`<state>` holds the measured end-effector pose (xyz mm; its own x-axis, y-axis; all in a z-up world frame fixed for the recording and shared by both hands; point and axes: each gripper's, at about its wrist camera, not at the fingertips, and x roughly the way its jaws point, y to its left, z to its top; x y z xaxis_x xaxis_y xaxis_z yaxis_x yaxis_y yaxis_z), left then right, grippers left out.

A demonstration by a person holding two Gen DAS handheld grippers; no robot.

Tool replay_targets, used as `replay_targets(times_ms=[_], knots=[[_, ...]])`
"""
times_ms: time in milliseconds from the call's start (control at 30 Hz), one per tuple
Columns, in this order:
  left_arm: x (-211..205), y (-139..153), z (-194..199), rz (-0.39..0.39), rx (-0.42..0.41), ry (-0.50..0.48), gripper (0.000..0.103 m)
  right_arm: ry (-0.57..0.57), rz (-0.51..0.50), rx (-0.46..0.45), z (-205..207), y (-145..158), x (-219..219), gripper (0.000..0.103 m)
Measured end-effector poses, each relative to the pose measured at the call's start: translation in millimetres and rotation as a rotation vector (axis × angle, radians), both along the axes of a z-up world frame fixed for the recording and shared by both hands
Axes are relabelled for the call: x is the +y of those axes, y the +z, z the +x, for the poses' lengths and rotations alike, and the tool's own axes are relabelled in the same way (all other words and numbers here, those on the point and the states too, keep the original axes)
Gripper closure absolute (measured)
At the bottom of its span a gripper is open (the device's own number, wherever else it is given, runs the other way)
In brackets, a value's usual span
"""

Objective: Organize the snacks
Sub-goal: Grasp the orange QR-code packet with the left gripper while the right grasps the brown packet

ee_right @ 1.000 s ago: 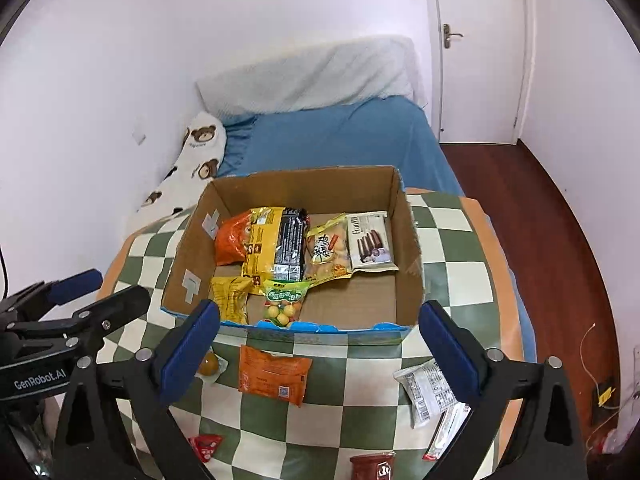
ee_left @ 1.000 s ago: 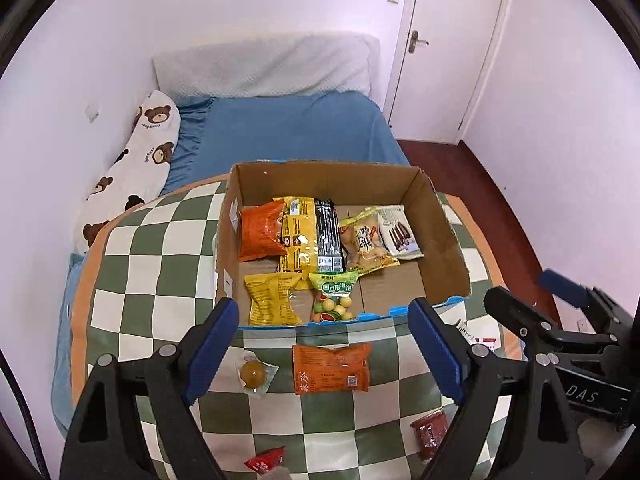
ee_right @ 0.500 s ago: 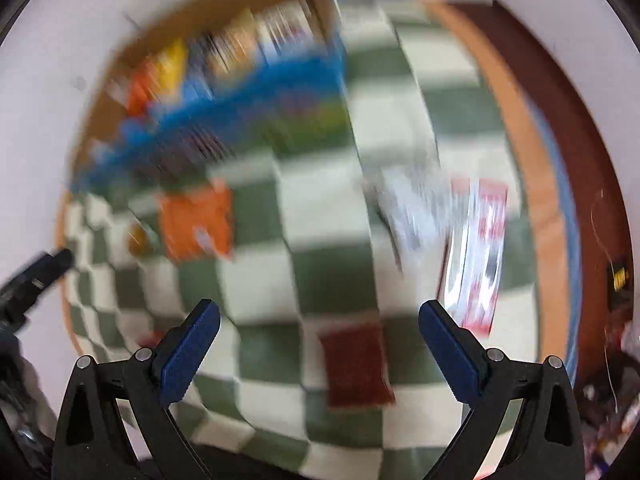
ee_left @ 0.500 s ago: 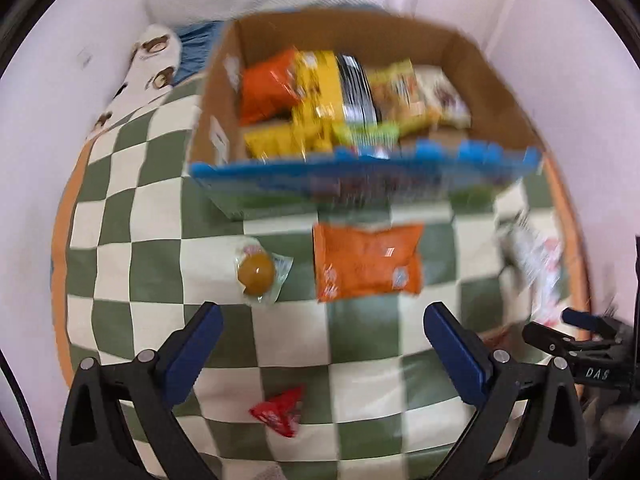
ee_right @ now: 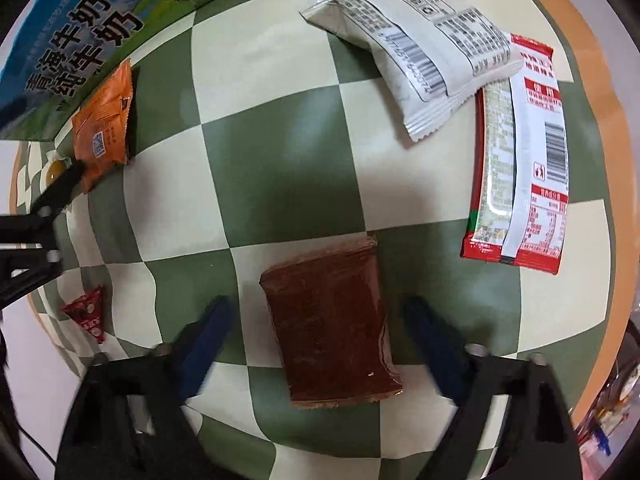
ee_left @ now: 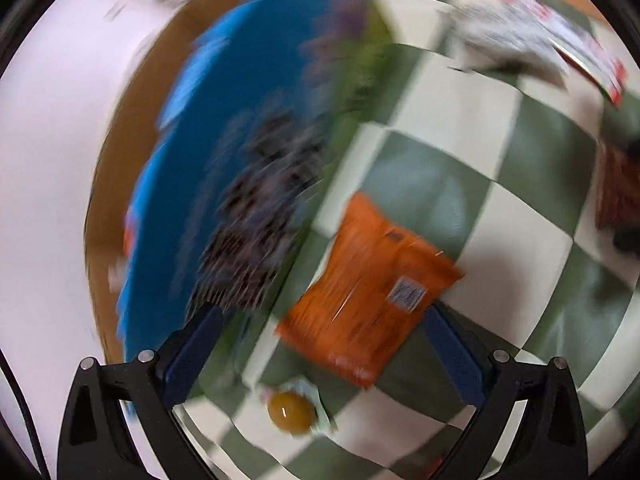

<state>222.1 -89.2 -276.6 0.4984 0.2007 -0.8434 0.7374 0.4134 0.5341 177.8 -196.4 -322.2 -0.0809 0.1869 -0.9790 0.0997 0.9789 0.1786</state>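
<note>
Right wrist view: the right gripper (ee_right: 320, 332) hung low over the checkered tablecloth (ee_right: 280, 152), jaws spread wide, empty, and the brown packet (ee_right: 332, 324) lay flat on the cloth in the gap between the two blue fingers (ee_right: 204, 340), touching neither. Out at 2 o'clock sat the red-and-white packet (ee_right: 520, 160), with the white packet (ee_right: 420, 40) at 1 o'clock overlapping its top end. Down at 9 o'clock, a small red triangular snack (ee_right: 88, 312) lay near the cloth's edge. Far off at 10 o'clock the orange packet (ee_right: 104, 124) rested just beside the printed wall of the cardboard box (ee_right: 80, 40), and the left gripper's black finger reached toward it.

Left wrist view, badly smeared by motion: the left gripper (ee_left: 320, 356) was also wide apart and held nothing. The wrapped round yellow sweet (ee_left: 292, 410) sat nearest at 6 o'clock, between the fingers. The orange packet (ee_left: 368, 296) lay just beyond, its corner close by the right-hand pad, though contact was hard to judge in the blur. The box's blue wall (ee_left: 208, 160) filled 10 o'clock.
</note>
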Motion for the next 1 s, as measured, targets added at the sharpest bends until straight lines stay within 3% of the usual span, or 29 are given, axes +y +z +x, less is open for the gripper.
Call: replay_targets(times_ms=[100, 267, 300, 333, 367, 433, 533, 633, 800, 867, 900, 967, 1000], knots=[[-13.4, -16.1, -2.9, 0.077, 0.036, -0.111, 0.0, 0.002, 0.008, -0.006, -1.2, 1.7, -1.0, 0.026], [-25.0, -36.5, -1.4, 0.137, 0.131, -0.191, 0.001, -0.014, 0.03, -0.007, -0.5, 5.5, -8.3, 0.026], [-26.0, -37.6, -2.4, 0.136, 0.142, -0.199, 0.008, -0.014, 0.031, -0.007, -0.7, 5.8, -9.3, 0.028], [-26.7, -38.0, -2.5, 0.127, 0.166, -0.197, 0.025, -0.012, 0.032, -0.009, 1.6, 7.2, -14.7, 0.03], [-26.7, -37.8, -0.8, 0.103, 0.205, -0.164, 0.033, -0.008, 0.029, -0.008, 4.0, 8.3, -15.4, 0.031], [-26.3, -36.3, 2.8, 0.068, 0.236, -0.092, 0.041, -0.002, 0.028, -0.013, 7.2, 11.2, -17.3, 0.04], [-16.0, -30.8, 9.7, -0.026, 0.306, 0.099, 0.041, 0.009, 0.025, -0.028, 12.7, 15.8, -20.3, 0.05], [9.4, -31.7, 19.1, -0.107, 0.397, 0.442, 0.041, 0.02, 0.021, -0.033, 22.2, 18.6, -22.9, 0.06], [76.6, -35.9, 26.4, -0.479, 0.62, 1.008, 0.041, 0.023, 0.032, -0.055, 43.4, 21.0, -18.4, 0.064], [96.4, -39.3, 26.4, -0.586, 0.674, 1.133, 0.041, 0.038, 0.056, -0.063, 52.7, 25.7, -13.8, 0.064], [102.5, -40.1, 26.4, -0.622, 0.69, 1.159, 0.04, 0.051, 0.078, -0.058, 57.3, 29.1, -11.6, 0.063], [108.3, -43.0, 24.2, -0.633, 0.703, 1.151, 0.039, 0.11, 0.066, -0.041, 62.2, 34.7, -5.4, 0.045], [107.7, -44.3, 23.3, -0.615, 0.705, 1.134, 0.037, 0.162, 0.037, -0.04, 62.4, 38.8, -2.0, 0.025]])
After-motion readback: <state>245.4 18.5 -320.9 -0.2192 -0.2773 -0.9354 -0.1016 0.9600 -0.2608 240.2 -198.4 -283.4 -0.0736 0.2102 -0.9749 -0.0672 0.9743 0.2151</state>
